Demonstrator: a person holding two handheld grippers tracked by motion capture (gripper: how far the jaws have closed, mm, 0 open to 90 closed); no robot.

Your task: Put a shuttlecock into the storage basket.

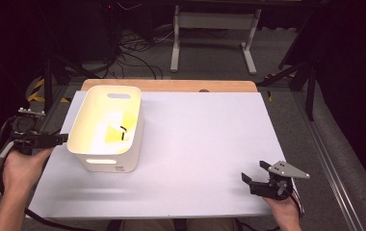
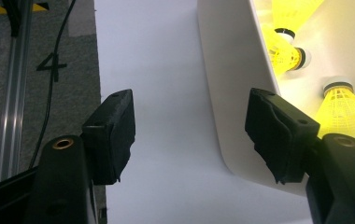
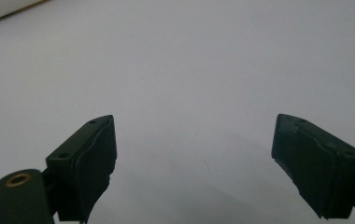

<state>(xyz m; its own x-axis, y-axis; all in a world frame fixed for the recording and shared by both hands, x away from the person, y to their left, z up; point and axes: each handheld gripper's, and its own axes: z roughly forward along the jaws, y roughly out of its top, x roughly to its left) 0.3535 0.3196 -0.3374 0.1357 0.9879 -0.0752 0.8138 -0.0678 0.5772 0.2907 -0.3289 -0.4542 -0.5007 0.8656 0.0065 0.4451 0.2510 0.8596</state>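
My left claw (image 2: pixel 189 135) gapes wide at the white bin's (image 1: pixel 105 159) near left corner — one jaw over the rim, clamping nothing. The yellow shuttlecocks (image 2: pixel 344 109) lie inside the bin. My right claw (image 3: pixel 194 163) stands apart too — empty above the white table (image 1: pixel 205 144).

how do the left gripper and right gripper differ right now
The left gripper sits at the white bin, its jaws straddling the bin's wall near a corner; the right gripper is over bare white table, far from the bin. The right one shows a grey plate on top. Both stand open, holding nothing.
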